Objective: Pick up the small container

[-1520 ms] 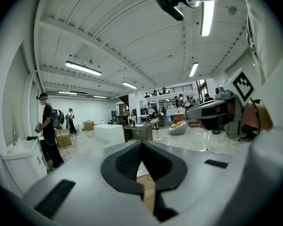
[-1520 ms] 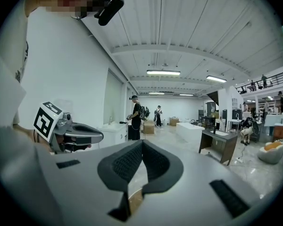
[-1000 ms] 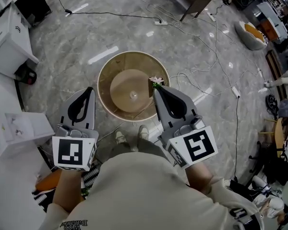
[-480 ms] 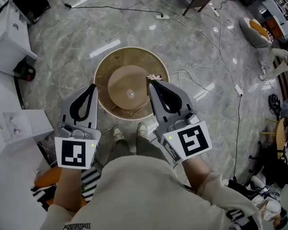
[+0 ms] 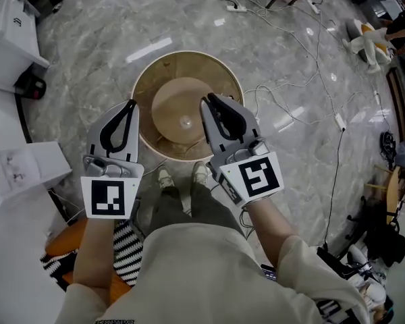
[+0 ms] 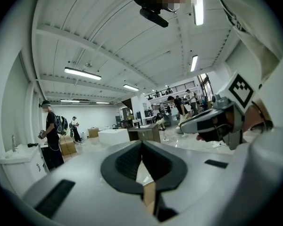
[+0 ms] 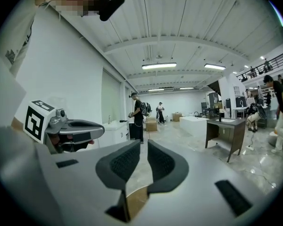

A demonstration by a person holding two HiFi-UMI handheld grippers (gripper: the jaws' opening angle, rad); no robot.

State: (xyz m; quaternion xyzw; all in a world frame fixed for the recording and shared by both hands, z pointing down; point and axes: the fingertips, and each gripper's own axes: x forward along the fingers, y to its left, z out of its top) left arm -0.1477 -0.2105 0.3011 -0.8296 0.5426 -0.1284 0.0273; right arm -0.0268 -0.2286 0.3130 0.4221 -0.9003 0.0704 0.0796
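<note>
In the head view a round wooden table (image 5: 148, 79) stands on the floor in front of my feet. Both grippers are held up over its near rim. My left gripper (image 5: 130, 104) is shut and holds nothing; its pads meet in the left gripper view (image 6: 141, 143). My right gripper (image 5: 206, 100) covers the table's right part. In the right gripper view its jaws (image 7: 142, 146) point out level into the room, shut, with nothing between them. No small container shows in any view now.
Cables (image 5: 304, 52) trail over the marble floor beyond the table. A white cabinet (image 5: 13, 25) and a white box (image 5: 20, 167) stand at the left. My shoes (image 5: 165, 177) are by the table. People and a dark desk (image 7: 224, 128) stand far off.
The small pink flower seen at the right gripper's tip earlier no longer shows. The right gripper has shifted left, further over the table. The left gripper has barely moved.
</note>
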